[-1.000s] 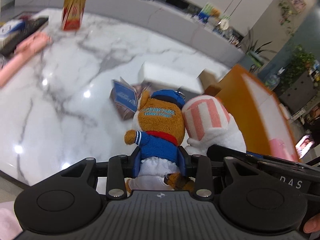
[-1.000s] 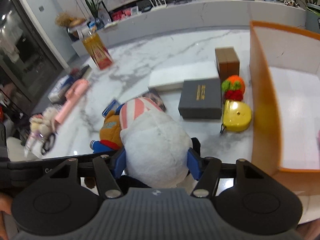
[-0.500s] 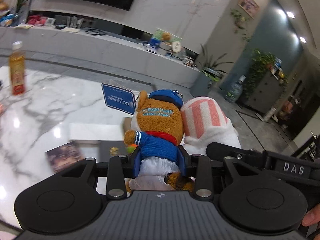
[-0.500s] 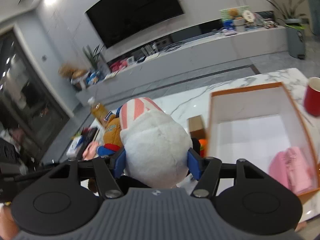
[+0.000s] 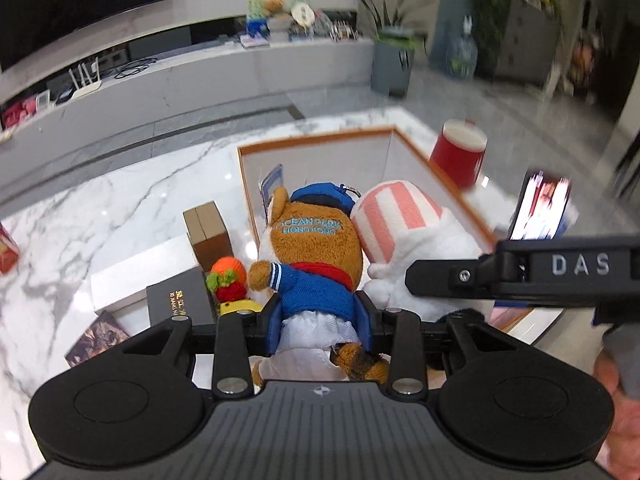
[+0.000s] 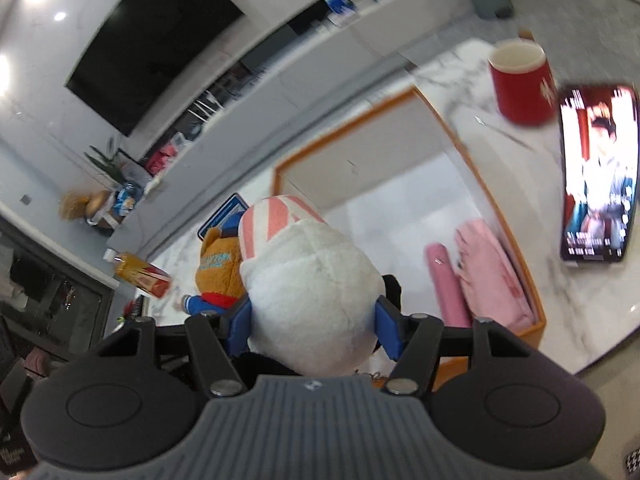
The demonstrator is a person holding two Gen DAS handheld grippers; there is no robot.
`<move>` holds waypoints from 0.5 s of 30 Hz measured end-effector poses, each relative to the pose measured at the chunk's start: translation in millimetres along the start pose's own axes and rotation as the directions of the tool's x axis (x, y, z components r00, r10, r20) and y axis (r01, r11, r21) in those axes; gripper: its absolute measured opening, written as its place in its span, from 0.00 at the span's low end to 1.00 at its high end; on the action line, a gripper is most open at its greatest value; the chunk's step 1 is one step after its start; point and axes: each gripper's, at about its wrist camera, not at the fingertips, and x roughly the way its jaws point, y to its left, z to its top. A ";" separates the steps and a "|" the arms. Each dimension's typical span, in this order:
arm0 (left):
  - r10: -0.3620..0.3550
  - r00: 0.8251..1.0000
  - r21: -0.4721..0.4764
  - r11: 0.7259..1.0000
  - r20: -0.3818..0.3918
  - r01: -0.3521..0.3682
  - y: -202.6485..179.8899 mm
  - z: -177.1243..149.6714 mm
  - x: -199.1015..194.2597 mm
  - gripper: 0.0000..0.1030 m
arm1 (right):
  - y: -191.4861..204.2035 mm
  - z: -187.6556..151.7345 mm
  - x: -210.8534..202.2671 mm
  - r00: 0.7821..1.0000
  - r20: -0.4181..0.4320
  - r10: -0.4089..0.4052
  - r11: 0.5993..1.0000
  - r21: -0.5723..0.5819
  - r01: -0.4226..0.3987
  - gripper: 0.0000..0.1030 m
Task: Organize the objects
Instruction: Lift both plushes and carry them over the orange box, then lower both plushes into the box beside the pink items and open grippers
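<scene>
Now the orange-rimmed box (image 5: 316, 136) fills mid-frame, formerly at right edge. Left gripper (image 5: 318, 322) clamps the bear plush (image 5: 316, 264); right gripper (image 6: 312, 320) clamps the white plush (image 6: 312, 300), both centre-frame.

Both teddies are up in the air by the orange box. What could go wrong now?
The brown bear and the white plush are squeezed side by side, so dropping both together may snag one on the orange box rim. The red cup and phone stand just beyond it; a wide swing might knock them.
</scene>
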 end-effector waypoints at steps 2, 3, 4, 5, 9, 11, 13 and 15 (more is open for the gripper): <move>0.040 0.999 0.057 0.998 -0.015 -0.039 -7.8 -1.7 8.4 0.41 | -5.3 1.2 10.4 0.999 -0.031 -0.025 1.000 0.012 0.025 0.62; 0.057 0.998 0.082 0.995 -0.018 -0.055 -11.1 -1.4 10.5 0.41 | -6.6 1.1 15.7 0.998 -0.045 -0.037 0.999 0.016 0.038 0.62; 0.074 0.997 0.107 0.992 -0.019 -0.071 -15.1 -2.2 11.9 0.41 | -8.4 0.4 19.4 0.997 -0.057 -0.050 0.999 0.018 0.051 0.62; 0.089 0.996 0.135 0.987 -0.020 -0.085 -20.1 -2.5 13.2 0.41 | -9.2 0.4 22.9 0.996 -0.068 -0.063 0.998 0.013 0.064 0.63; 0.138 0.990 0.261 0.957 -0.022 -0.127 -38.0 -4.4 16.4 0.41 | -16.7 1.7 33.9 0.990 -0.111 -0.085 0.996 0.007 0.087 0.63; 0.149 0.989 0.315 0.939 -0.023 -0.134 -43.2 -4.8 20.6 0.41 | -22.7 3.6 33.9 0.988 -0.130 -0.084 0.996 0.012 0.086 0.63; 0.153 0.988 0.361 0.923 -0.028 -0.132 -48.5 -4.5 24.1 0.42 | -25.2 6.7 33.7 0.986 -0.143 -0.090 0.996 0.006 0.092 0.64; 0.153 0.988 0.407 0.904 -0.031 -0.127 -51.9 -4.8 26.8 0.42 | -24.7 9.2 34.1 0.982 -0.160 -0.101 0.995 0.001 0.102 0.64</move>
